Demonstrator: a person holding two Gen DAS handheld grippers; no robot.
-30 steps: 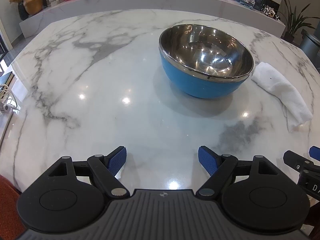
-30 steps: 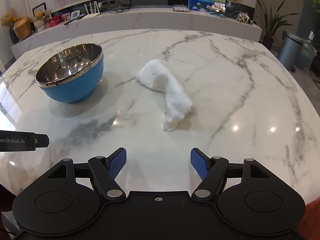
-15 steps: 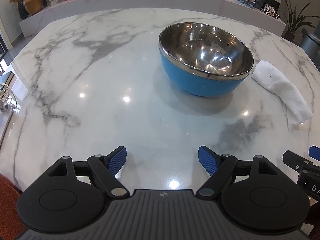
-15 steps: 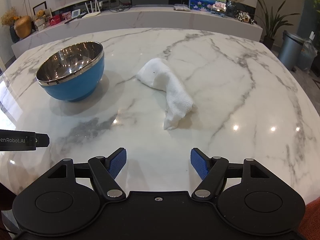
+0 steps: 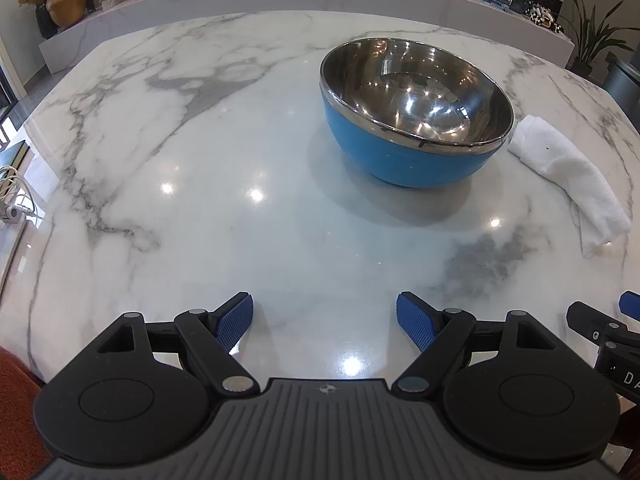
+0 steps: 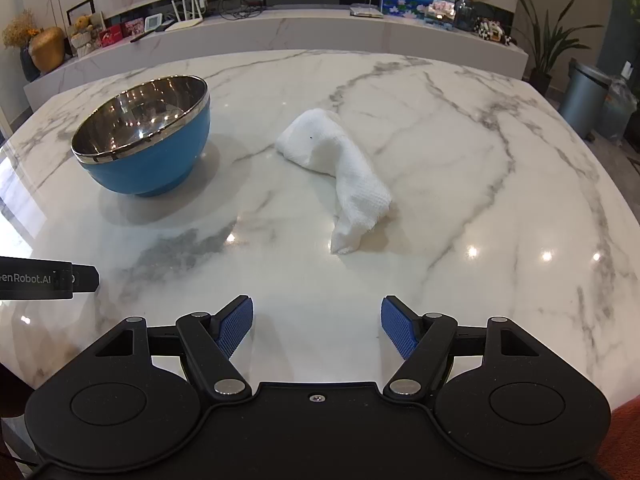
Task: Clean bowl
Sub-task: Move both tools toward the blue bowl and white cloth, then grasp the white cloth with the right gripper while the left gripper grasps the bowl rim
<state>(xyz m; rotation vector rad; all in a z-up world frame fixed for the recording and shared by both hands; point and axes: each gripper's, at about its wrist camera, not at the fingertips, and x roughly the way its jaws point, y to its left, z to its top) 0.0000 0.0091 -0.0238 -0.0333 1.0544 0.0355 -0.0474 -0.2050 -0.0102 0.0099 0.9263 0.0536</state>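
Left wrist view: my left gripper [image 5: 325,318] hovers over the near edge of the marble table [image 5: 248,168], fingers spread wide, nothing between the blue pads [image 5: 236,322]. At the right margin of this view, part of my right gripper's body shows, black with a blue tip.

Right wrist view: my right gripper [image 6: 317,326] also sits above the near part of the table, fingers wide apart and empty. The tip of my left gripper's body enters from the left edge, lettered "enRobot.AI".

Mid-table: a white cloth [image 6: 344,176] lies crumpled in a loose roll, ahead of the right gripper and slightly right of its centre line. Not touched by either gripper. One small dark speck on its far end.

Bowl [image 5: 412,120]: blue outside, steel inside, upright on the table, ahead and to the right of the left gripper. In the right wrist view the bowl [image 6: 146,144] stands left of the cloth, near it but with a gap between. Interior is reflective; I cannot tell whether it is soiled.

Beyond the table: a long marble ledge [image 6: 280,28] with small ornaments, a potted plant [image 6: 548,46] and a grey bin [image 6: 582,96] at far right.
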